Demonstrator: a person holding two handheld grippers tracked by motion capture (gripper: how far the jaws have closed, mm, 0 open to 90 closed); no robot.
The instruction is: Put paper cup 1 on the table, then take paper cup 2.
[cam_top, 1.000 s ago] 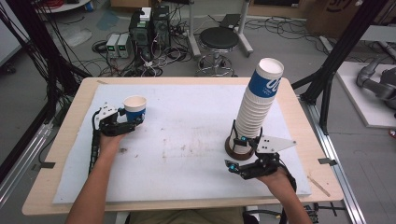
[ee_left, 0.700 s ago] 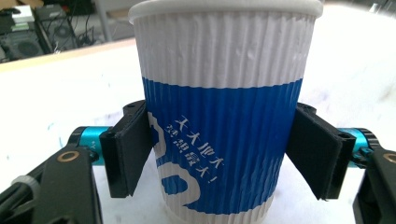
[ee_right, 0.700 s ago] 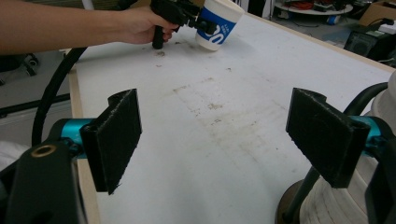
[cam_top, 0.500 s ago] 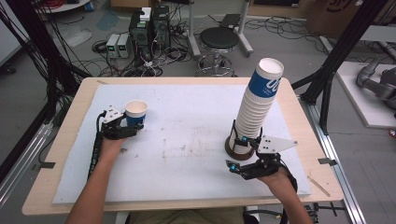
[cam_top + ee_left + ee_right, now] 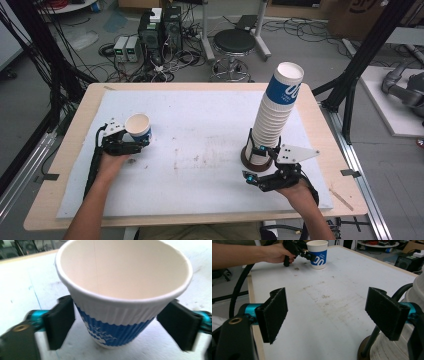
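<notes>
Black pads of the left tongs [image 5: 120, 325] stand on either side of a single paper cup [image 5: 123, 290], and their jaws have just been opening: in the left gripper view a gap shows between the right pad and the ribbed cup wall, and the left pad stands right at the wall, so the cup is released though it sits between them. That cup, white with a blue band, stands upright on the white sheet that covers the tabletop [image 5: 200, 125]. It serves as the landmark here. In the high view the left tongs [image 5: 131, 145] lie just on the person's side of the cup [image 5: 138, 127], the left hand [image 5: 112, 161] right behind them.

Well to the right of the cup, the right tongs [image 5: 329, 315] are spread wide with bare sheet between their pads, gripping nothing. In the high view the right tongs [image 5: 257, 167] rest near the foot of a tall stack of cups [image 5: 272, 120], which leans away to the right, far across the sheet from the single cup. From the right gripper view, the cup [image 5: 318, 253] stands at the far end of the tabletop [image 5: 332, 295], the left tongs [image 5: 308, 255] around it.
</notes>
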